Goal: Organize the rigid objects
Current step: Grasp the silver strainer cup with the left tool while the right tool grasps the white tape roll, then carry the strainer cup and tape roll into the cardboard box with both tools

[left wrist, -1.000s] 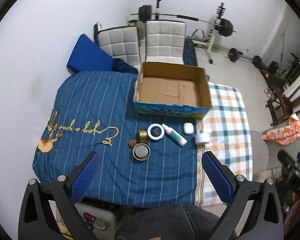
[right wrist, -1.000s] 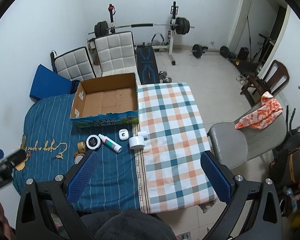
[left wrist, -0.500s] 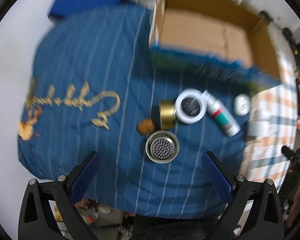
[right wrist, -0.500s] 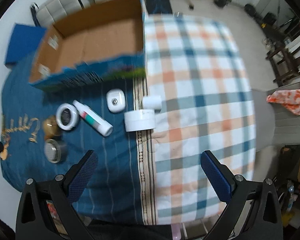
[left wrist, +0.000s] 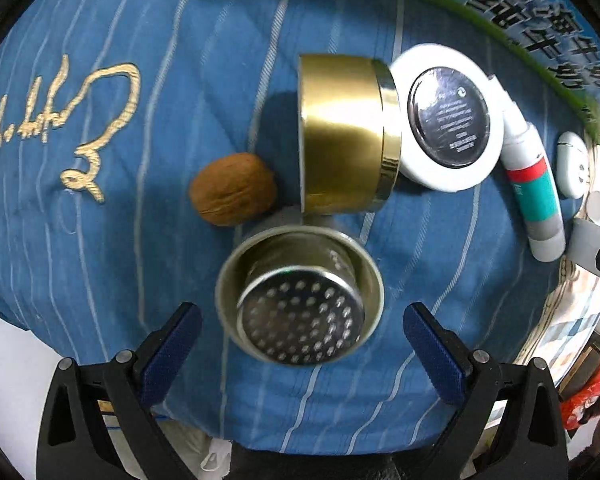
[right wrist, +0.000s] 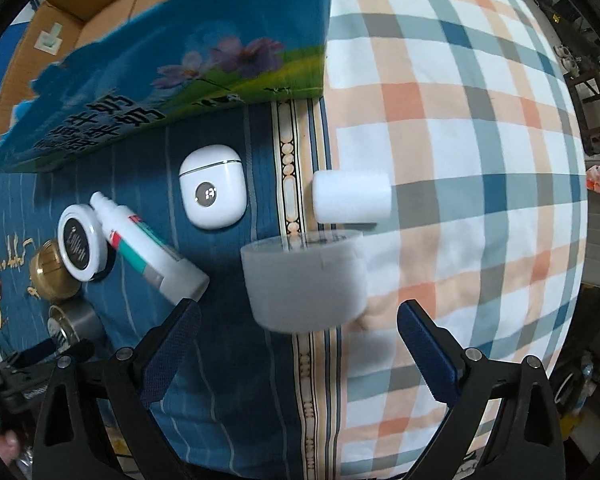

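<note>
Both grippers hung wide open and empty over the bed: the left gripper above a steel strainer cup, the right gripper above a white tape roll. The gold jar lay just beside the cup — a careless close risked knocking it. The cardboard box waited beyond.

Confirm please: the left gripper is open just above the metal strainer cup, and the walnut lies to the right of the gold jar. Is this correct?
One detail is wrong. In the left wrist view the walnut lies to the left of the gold jar, not the right. The rest holds: the left gripper is open just above the metal strainer cup.
</note>
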A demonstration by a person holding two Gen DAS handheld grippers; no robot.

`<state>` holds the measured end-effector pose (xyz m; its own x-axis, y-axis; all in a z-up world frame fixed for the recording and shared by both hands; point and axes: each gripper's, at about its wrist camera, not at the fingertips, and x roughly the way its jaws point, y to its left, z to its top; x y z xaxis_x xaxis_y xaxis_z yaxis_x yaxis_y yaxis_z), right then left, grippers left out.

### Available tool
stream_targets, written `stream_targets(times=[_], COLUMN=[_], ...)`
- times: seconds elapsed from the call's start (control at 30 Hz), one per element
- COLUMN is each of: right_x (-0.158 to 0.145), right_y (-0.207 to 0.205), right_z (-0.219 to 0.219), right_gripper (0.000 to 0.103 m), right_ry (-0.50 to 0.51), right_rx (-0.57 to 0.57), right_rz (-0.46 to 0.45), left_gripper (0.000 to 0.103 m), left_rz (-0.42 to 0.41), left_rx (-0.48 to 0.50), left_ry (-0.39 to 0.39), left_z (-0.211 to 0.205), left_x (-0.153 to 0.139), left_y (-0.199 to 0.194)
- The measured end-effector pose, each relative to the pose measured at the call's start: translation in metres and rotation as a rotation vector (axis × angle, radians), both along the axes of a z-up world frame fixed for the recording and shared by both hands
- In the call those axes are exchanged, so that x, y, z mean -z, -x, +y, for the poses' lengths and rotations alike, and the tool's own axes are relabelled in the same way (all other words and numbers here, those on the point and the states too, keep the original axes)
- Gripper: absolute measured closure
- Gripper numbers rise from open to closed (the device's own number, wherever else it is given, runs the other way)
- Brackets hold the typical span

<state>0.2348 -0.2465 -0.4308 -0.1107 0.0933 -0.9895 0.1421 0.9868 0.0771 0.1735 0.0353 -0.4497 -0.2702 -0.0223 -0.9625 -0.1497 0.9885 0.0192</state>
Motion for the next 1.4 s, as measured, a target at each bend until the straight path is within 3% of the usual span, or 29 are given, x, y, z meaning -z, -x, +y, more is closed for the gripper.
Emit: stream_targets(times=[0.17, 0.23, 0.3, 0.47, 0.67, 0.93, 1.4], right_x=[0.022, 0.027, 0.035, 0.048, 0.075, 0.100, 0.098], right_y=[-0.007, -0.007, -0.007, -0.008, -0.015, -0.019, 0.025], right_z=[0.001, 0.002, 0.004, 0.006, 0.005, 0.010, 0.001], right_gripper=[0.005, 0.005, 0.006, 0.009, 0.031, 0.032, 0.033], right_ry=[0.001, -0.001, -0.010, -0.013, -0.001, 0.010, -0.046], right_rx=[-0.002, -0.002, 0.000, 0.006, 0.003, -0.031, -0.039], right_rz=[0.042, 0.052, 0.063, 0.074, 0.104, 0.107, 0.106], left_gripper=[0.000, 0.006, 0.022, 0.033, 0.034, 0.034, 0.034], left_rz=[0.008, 0.008, 0.009, -0.016, -0.030, -0.048, -0.150], left_rx=[-0.007, -0.009, -0.011, -0.027, -0.012, -0.006, 0.052], left_ry=[-0.001, -0.005, -0.022, -0.015, -0.029, -0.045, 0.017], left_z=[-0.002, 0.001, 0.003, -0.001, -0.014, -0.020, -0.064], left_x=[0.019, 0.022, 0.033, 0.034, 0.034, 0.016, -0.052], left_y=[0.006, 0.005, 0.007, 0.004, 0.000, 0.013, 0.053])
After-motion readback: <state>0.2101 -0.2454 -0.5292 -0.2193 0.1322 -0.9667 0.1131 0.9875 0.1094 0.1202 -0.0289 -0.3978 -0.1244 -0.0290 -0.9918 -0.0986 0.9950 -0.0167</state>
